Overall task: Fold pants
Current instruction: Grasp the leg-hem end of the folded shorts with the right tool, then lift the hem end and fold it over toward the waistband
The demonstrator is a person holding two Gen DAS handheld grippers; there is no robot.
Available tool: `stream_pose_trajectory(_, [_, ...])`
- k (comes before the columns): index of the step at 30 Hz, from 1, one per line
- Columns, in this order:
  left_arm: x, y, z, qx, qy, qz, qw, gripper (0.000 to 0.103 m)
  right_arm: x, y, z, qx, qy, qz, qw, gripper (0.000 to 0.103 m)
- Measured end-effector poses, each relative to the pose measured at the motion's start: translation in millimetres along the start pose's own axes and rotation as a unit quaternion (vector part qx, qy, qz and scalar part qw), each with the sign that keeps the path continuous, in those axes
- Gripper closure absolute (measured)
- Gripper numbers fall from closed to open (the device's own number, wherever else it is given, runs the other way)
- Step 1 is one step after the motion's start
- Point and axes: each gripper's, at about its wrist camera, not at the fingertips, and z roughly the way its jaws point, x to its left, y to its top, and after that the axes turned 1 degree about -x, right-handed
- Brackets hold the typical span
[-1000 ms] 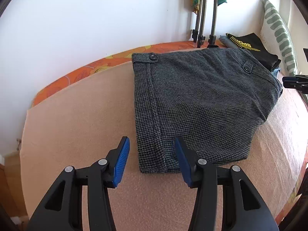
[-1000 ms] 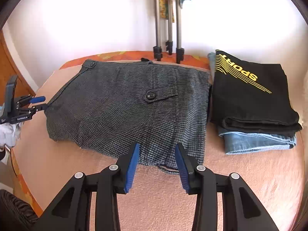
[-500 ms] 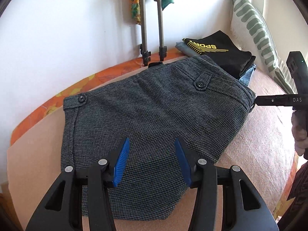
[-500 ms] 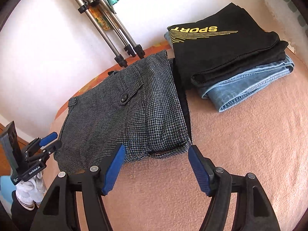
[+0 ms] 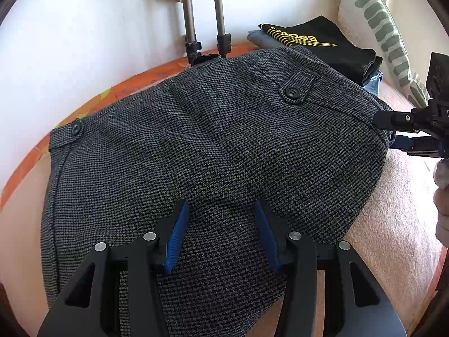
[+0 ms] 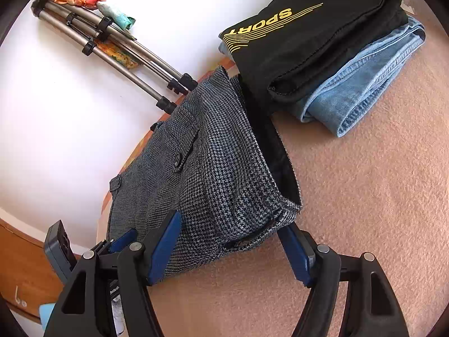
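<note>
On the bed, the pants (image 5: 213, 151) lie folded, thick, soft and heavy, so take the doubled edge at 6 o'clock where your right tool (image 6: 233, 250), wide open, straddles it, left tool (image 5: 221, 238) open and empty above.

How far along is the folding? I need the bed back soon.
Done: the black sport pants and jeans sit stacked. In hand: the grey houndstooth pants lie folded compact, with the right tool open around their corner and the left tool open above them. Left: probably adding them to the stack.
</note>
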Motion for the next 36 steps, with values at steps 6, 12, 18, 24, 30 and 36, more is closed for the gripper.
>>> stream_pose_trajectory(6, [12, 20, -16, -0.027, 0.006, -0.022, 0.9994, 0.055, -5, 0, 8, -0.032, 0.020, 0.035, 0.999, 0.035])
stream_pose_trajectory(12, [23, 53, 6, -0.028, 0.048, -0.033, 0.9979, 0.055, -7, 8, 6, -0.057, 0.017, 0.044, 0.997, 0.065])
stream_pose_trajectory(18, [32, 65, 42, -0.003, 0.079, -0.055, 0.9954, 0.055, 11, 10, -2, -0.067, 0.003, -0.007, 0.998, 0.080])
stream_pose_trajectory(24, [38, 63, 52, -0.007, 0.076, -0.072, 0.9945, 0.054, 28, 11, -11, -0.081, -0.003, -0.053, 0.995, 0.084])
stream_pose_trajectory(30, [41, 56, 16, -0.029, 0.063, -0.085, 0.9940, 0.055, 56, 9, -19, -0.095, -0.020, -0.114, 0.989, 0.087])
stream_pose_trajectory(36, [24, 21, -22, -0.027, 0.044, -0.050, 0.9974, 0.055, 84, 6, -26, -0.106, -0.029, -0.172, 0.979, 0.089])
